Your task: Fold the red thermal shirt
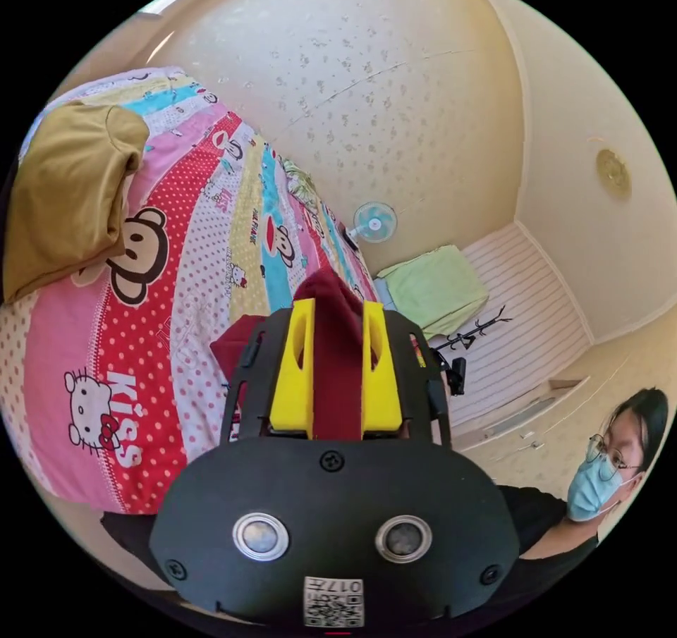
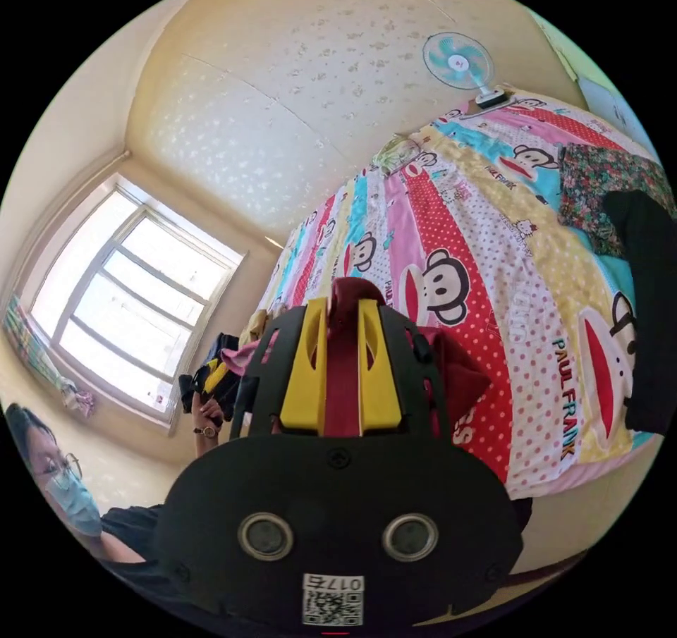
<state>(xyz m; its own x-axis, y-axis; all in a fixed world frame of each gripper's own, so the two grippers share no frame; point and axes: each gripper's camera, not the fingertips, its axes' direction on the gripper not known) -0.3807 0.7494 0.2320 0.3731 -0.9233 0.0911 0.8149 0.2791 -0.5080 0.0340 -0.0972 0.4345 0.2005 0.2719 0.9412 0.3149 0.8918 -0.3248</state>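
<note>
In the left gripper view the dark red thermal shirt (image 1: 337, 356) is pinched between the yellow jaws of my left gripper (image 1: 337, 308), with cloth bunched above the tips and spilling out to the left. In the right gripper view my right gripper (image 2: 343, 305) is likewise shut on a fold of the red shirt (image 2: 343, 377), and more of the cloth hangs to the right of the jaws. Both grippers are held up above a bed covered by a colourful cartoon-print sheet (image 1: 176, 257). The rest of the shirt is hidden behind the gripper bodies.
A mustard cloth (image 1: 67, 187) lies on the bed in the left gripper view. A floral garment (image 2: 599, 187) and a black garment (image 2: 645, 299) lie on the bed in the right gripper view. A fan (image 2: 458, 60), a window (image 2: 120, 314) and a masked person (image 1: 606, 469) are around.
</note>
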